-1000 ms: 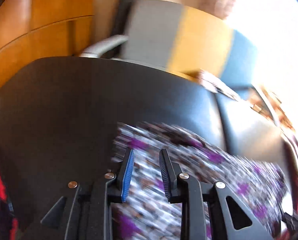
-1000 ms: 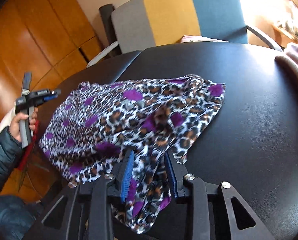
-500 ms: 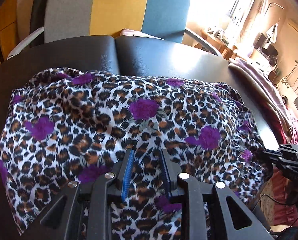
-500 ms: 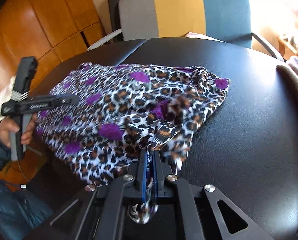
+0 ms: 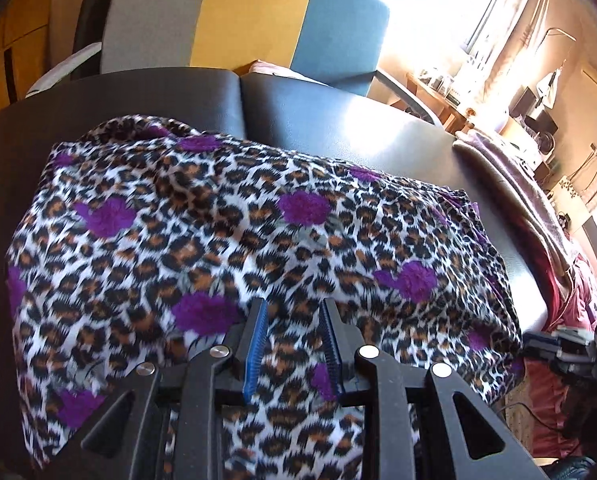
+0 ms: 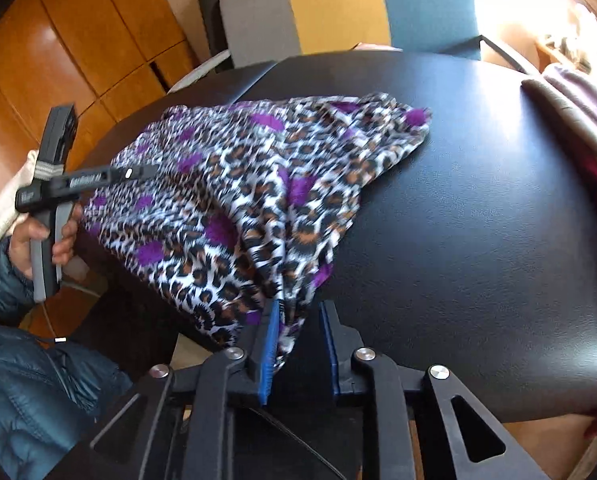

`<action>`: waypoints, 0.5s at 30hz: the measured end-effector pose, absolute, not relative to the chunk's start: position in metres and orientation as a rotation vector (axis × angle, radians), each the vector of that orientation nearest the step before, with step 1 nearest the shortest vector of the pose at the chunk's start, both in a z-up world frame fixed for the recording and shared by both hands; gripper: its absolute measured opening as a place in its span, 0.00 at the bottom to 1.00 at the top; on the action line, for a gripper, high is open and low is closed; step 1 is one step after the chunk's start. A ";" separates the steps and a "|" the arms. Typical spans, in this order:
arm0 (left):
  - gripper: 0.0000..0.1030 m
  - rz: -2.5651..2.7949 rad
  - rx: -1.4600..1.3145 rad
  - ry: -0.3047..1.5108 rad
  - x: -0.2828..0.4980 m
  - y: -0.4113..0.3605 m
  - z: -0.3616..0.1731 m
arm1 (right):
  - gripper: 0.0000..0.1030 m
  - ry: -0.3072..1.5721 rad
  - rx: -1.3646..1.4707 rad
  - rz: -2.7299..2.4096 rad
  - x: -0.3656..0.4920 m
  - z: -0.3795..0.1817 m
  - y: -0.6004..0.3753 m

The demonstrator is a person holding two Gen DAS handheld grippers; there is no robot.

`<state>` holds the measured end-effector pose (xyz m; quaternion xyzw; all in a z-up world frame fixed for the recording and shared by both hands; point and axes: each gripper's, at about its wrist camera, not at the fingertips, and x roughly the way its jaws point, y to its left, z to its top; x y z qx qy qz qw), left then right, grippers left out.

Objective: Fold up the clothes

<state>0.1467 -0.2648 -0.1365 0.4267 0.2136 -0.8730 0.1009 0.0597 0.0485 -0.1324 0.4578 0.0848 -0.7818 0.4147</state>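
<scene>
Daylight from window blows out upper right; glare on table; fisheye bending and dark corners, slight blur.

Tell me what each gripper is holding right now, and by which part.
Nothing is gripped. The right gripper is opening, with the leopard-print garment's near corner hanging loose between its jaws. The left gripper stands open above the cloth.

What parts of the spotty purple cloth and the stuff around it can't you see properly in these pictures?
- Left wrist view: the near edge of the leopard-print cloth with purple flowers is hidden behind the left tongs.
- Right wrist view: the cloth's lowest tip drops behind the right tongs, whose jaws are opening.
- Right wrist view: the folded mauve blanket is blurred and cut off by the right edge.
- Left wrist view: window glare washes out the cluttered wooden shelf.
</scene>
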 end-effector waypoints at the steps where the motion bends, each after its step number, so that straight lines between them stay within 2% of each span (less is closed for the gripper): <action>1: 0.25 -2.574 1.253 0.630 0.153 -0.265 -0.137 | 0.21 0.197 1.128 -1.990 0.057 -0.125 0.047; 2: 0.25 -2.569 1.242 0.627 0.160 -0.265 -0.137 | 0.22 0.180 1.097 -2.014 0.054 -0.117 0.044; 4: 0.25 -2.561 1.221 0.624 0.169 -0.265 -0.137 | 0.35 0.158 1.036 -2.042 0.049 -0.102 0.032; 9: 0.26 -2.544 1.197 0.595 0.188 -0.270 -0.137 | 0.51 0.162 0.966 -2.050 0.036 -0.093 -0.031; 15: 0.26 -2.559 1.179 0.530 0.189 -0.261 -0.144 | 0.54 0.277 1.025 -2.118 0.022 -0.123 -0.074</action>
